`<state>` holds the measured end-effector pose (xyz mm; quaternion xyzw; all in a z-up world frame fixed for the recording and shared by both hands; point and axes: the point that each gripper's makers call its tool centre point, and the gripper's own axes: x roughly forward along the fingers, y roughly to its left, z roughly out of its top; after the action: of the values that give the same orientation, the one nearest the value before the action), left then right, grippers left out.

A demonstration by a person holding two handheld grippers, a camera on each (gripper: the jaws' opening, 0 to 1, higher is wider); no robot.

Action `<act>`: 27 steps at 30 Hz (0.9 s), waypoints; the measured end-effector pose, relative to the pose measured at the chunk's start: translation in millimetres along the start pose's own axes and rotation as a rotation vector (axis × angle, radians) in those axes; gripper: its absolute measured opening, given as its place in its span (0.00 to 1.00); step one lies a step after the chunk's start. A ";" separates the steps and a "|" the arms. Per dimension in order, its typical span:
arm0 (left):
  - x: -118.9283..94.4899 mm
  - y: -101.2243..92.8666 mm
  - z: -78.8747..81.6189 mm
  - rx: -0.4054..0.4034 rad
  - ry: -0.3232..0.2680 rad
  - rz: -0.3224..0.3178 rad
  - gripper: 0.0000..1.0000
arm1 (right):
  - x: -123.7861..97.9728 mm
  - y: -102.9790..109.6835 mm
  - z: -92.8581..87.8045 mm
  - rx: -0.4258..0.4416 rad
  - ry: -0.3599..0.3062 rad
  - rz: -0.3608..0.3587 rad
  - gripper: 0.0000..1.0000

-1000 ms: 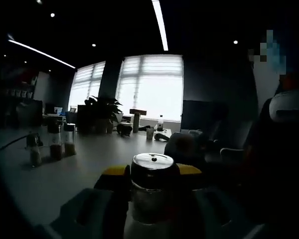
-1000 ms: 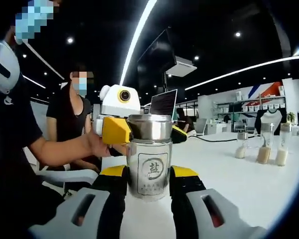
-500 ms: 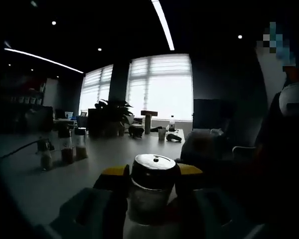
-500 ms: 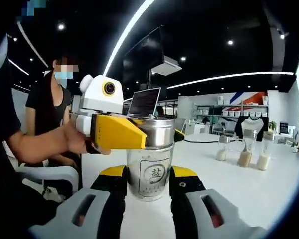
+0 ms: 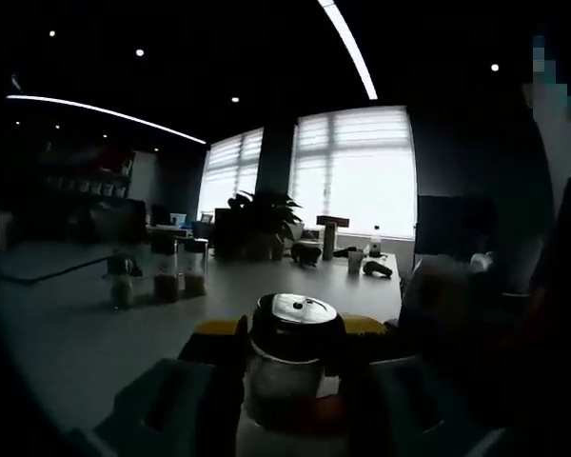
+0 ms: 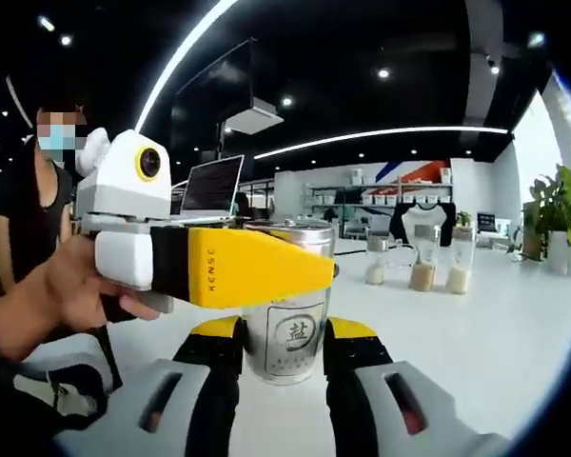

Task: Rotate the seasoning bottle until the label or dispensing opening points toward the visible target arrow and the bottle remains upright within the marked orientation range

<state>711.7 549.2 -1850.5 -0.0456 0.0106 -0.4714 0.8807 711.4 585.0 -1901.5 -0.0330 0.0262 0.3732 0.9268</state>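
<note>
Left gripper (image 6: 295,271) reaches in level, closed on bottle (image 6: 285,333) cap; right gripper (image 6: 284,335) clamps the body.

In the right gripper view, low and center in the frame, the seasoning bottle (image 6: 287,341) carries a pale label with one large Chinese character, 盐, set inside a ring. Smaller print sits under the ring but is too small to read.

Across the middle of the same view, the left gripper (image 6: 335,269) reaches in from the left side of the frame. Small dark capital letters run vertically on its yellow jaw, near where the yellow meets a black band. They look like "KENSC", though the last letters are not certain.

In the left gripper view the scene is dim, and no writing there can be read.
</note>
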 end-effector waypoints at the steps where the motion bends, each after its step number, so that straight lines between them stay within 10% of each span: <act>1: -0.9 1.2 -1.3 0.008 0.017 0.003 0.37 | 0.4 0.1 -1.8 -0.003 0.010 0.025 0.31; 7: -11.8 -1.8 6.4 0.003 0.043 -0.119 0.37 | -6.3 14.4 10.6 0.013 -0.046 0.274 0.31; 17: -23.2 -25.6 20.7 -0.028 0.063 -0.368 0.37 | -18.9 32.6 20.1 0.027 -0.088 0.451 0.32; 27: -23.1 -33.0 23.9 -0.100 0.028 -0.436 0.37 | -27.6 37.7 22.2 -0.011 -0.071 0.472 0.32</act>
<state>673.0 551.8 -1824.2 -0.0838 0.0362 -0.6501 0.7544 665.8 594.9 -1878.9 -0.0178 -0.0013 0.5806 0.8140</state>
